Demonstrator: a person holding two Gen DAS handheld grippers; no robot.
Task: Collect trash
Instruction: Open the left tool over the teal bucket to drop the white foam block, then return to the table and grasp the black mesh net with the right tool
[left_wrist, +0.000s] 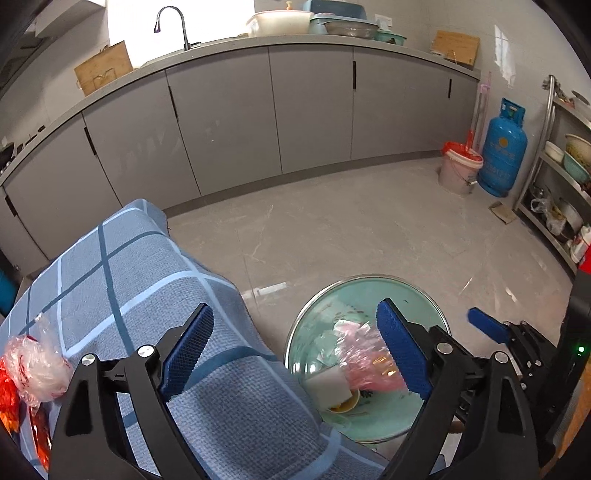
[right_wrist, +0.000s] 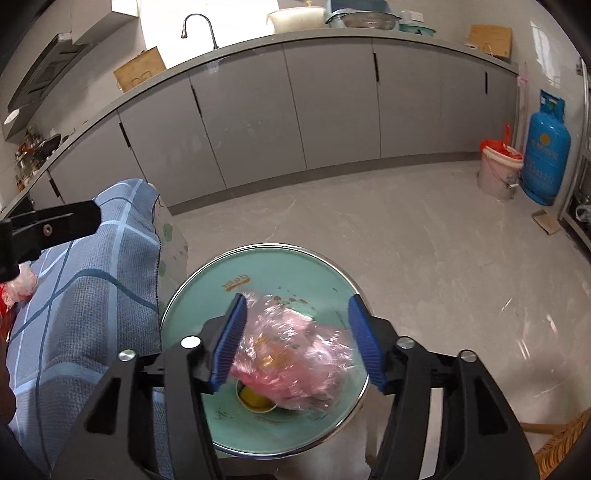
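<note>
Over basin (right_wrist: 207, 295), R hand-held gripper (right_wrist: 297, 341) released round pink wrapper (right_wrist: 295, 354), L (left_wrist: 295, 350) wide apart.

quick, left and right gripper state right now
left hand-held gripper: open, holding nothing.
right hand-held gripper: open, the pink plastic bag sits between the pads, not gripped.

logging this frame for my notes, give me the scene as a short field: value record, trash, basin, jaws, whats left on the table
setting: kitchen, grey cabinets
basin: green basin beside the blue checked tablecloth
trash in basin: pink plastic wrapper, white block, small cup
right gripper: jaws open, pink wrapper between them over the basin, blurred
left gripper: jaws open, nothing between them
trash left on table: clear crumpled bag, red wrapper
</note>
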